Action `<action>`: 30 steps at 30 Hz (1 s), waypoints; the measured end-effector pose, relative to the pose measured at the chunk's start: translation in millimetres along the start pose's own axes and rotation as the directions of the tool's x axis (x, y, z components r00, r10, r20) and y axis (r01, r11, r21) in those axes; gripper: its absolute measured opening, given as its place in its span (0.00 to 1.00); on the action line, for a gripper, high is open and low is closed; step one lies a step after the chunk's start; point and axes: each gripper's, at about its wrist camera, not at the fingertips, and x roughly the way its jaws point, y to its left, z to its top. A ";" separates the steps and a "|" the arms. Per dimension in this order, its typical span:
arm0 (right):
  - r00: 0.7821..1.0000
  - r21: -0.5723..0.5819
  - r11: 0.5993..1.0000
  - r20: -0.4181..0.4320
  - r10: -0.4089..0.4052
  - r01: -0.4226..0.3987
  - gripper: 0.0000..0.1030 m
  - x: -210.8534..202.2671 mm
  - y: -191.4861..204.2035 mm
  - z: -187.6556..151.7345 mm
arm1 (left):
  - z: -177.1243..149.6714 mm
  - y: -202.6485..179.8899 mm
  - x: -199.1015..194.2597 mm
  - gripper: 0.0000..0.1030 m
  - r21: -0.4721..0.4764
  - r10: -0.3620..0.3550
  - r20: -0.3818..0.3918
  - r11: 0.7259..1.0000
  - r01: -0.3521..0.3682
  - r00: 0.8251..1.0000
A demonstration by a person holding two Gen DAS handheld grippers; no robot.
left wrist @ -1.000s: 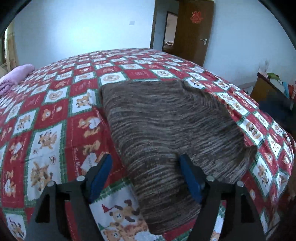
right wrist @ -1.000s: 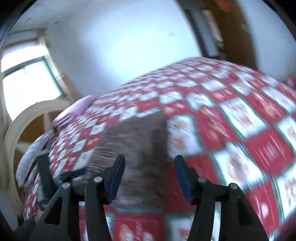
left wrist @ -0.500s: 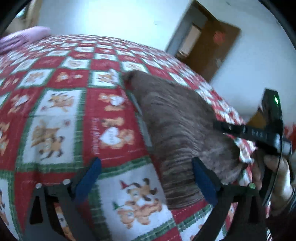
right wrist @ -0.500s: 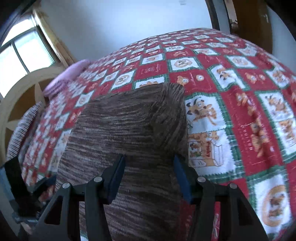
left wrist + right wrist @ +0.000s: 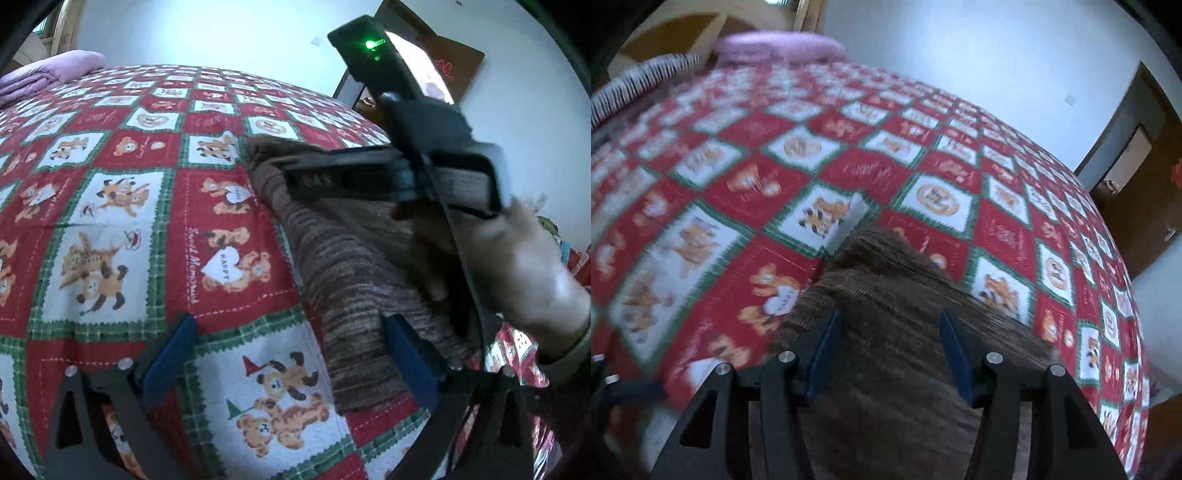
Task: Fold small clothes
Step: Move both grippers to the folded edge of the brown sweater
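A brown striped knit garment (image 5: pixel 347 266) lies on the bed, on a red, white and green patchwork bedspread (image 5: pixel 122 229) printed with teddy bears and dogs. In the left wrist view the knit runs as a long band from the far middle of the spread down toward the near right, where its lower edge ends just beside a white square with a dog and a bear. In the right wrist view the same knit (image 5: pixel 897 317) fills the near middle, its far corner coming to a rounded point on the spread.

The left hand-held gripper (image 5: pixel 288 354) sits low over the near part of the bed with its blue-padded jaws wide apart; the left pad is over the bedspread, the right pad is over the near edge of the knit, and nothing is held between them. The right hand-held gripper (image 5: pixel 890 347) has its blue jaws apart as well, with the knit lying beneath and between them, not pinched. From the left wrist view the body of that right gripper (image 5: pixel 399 110) shows as a dark, blurred shape with a green light, held above the knit's far right part by the person's right hand (image 5: pixel 524 266).

A folded pink blanket (image 5: pixel 51 74) rests at the far left end of the bed. A brown wooden door (image 5: pixel 1145 192) stands open at the far right, set in a white wall (image 5: pixel 960 55).
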 end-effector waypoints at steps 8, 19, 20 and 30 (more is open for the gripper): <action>0.982 0.197 0.964 0.095 0.163 -0.179 0.55 -35.5 -38.2 -23.3 | 0.9 -0.8 1.9 1.00 0.003 0.003 -0.003 1.000 -0.003 1.000; 0.973 0.004 0.977 0.083 0.213 -0.215 0.55 -77.9 -3.5 -77.7 | -3.0 -7.9 1.7 1.00 0.041 0.054 -0.012 0.998 -0.054 0.998; 0.974 0.010 0.976 0.066 0.218 -0.219 0.55 -73.3 -2.9 -81.9 | -3.8 -9.2 1.7 1.00 0.048 0.063 -0.013 0.997 -0.062 0.998; 0.963 0.102 0.959 0.091 0.254 -0.263 0.55 -66.2 -11.3 -99.3 | -5.1 -12.6 1.8 1.00 0.072 0.094 -0.017 0.993 -0.093 0.995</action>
